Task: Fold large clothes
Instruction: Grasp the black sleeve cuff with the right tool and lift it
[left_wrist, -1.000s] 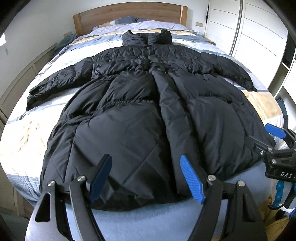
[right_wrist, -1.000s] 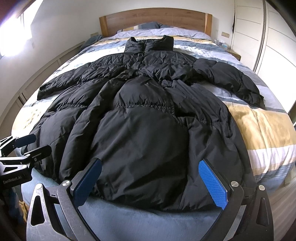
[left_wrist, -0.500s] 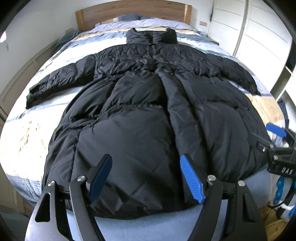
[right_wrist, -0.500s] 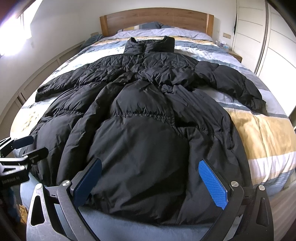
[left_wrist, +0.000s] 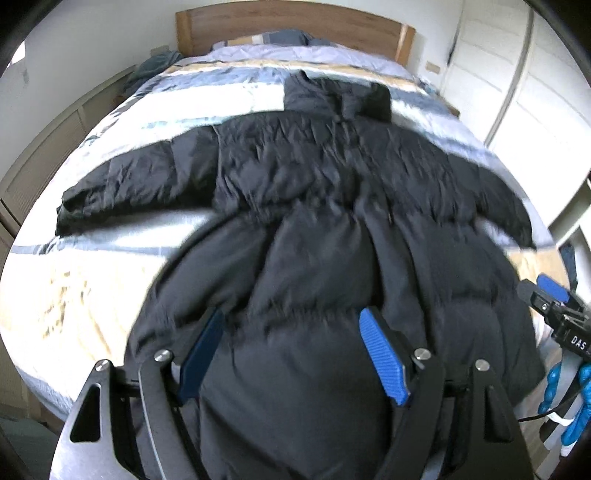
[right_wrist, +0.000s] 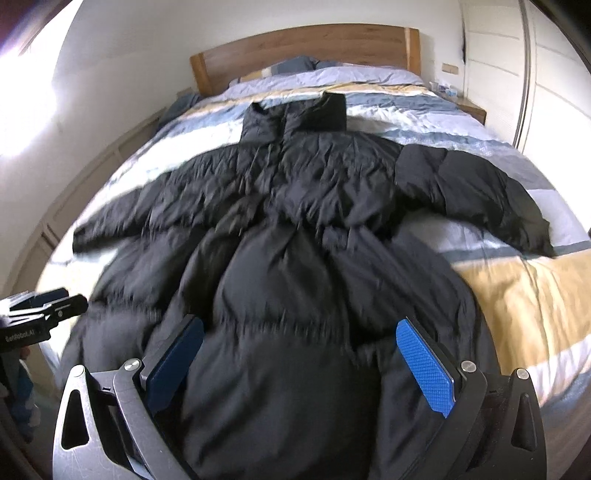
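Both tongs have pushed forward over the hem of the black down coat, which lies spread on the striped bed, collar toward the headboard; the fold itself looks not yet begun. The left tongs gape with coat between the pads, probably not gripping through the blur; its view shows the left sleeve whole, while the right tongs, equally released, shows the right sleeve.

— Where is the left gripper?
— Low over the near hem of the coat, its blue-padded jaws spread wide.
— And the right gripper?
— Also over that hem, just right of the left one, jaws equally wide apart, nothing between them.
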